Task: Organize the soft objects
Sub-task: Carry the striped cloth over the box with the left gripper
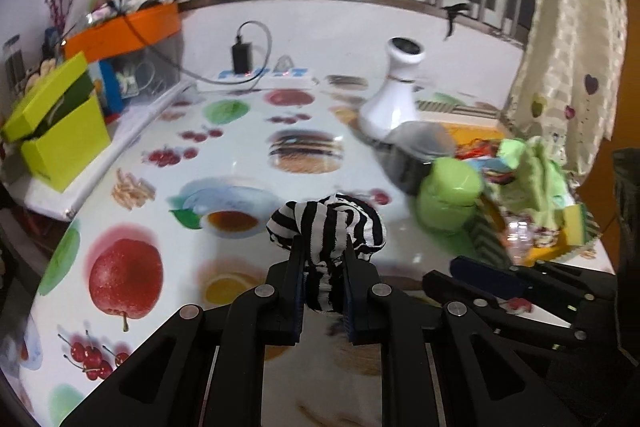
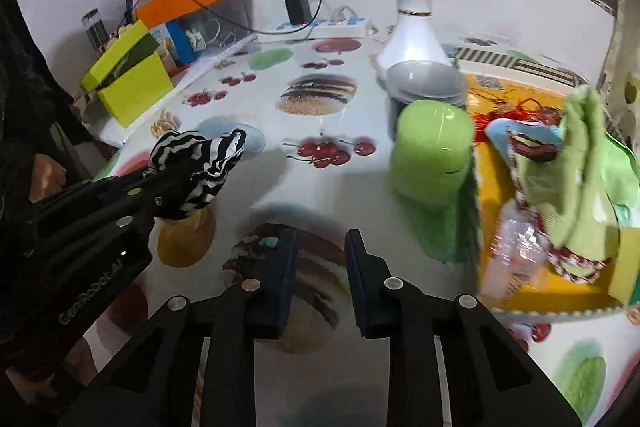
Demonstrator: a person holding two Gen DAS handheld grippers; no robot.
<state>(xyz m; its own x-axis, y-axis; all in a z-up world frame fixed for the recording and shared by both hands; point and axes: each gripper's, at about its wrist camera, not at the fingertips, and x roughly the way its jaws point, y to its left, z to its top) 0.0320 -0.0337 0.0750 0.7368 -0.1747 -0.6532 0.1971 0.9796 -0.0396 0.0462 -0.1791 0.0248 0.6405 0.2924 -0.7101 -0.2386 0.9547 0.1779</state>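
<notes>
Above the fruit-printed surface (image 1: pixel 248 147), the left claw (image 1: pixel 322 247) pinches a balled black-and-white striped sock (image 1: pixel 326 223), lifted clear. From the right wrist, the right claw (image 2: pixel 320 241) hangs empty, jaws apart; the yellow tray (image 2: pixel 516 291) of green cloths (image 2: pixel 576 163) looks like the sock's next stop.

We cannot see the lower part of the striped cloth (image 1: pixel 326 227), pinched between the left gripper's (image 1: pixel 322 247) fingers. The green container (image 2: pixel 430 151) hides the grey bowl's (image 2: pixel 424 83) front and is itself blurred. The yellow tray's (image 2: pixel 532 291) contents smear together; a clear bottle (image 2: pixel 516 243) there is indistinct.
</notes>
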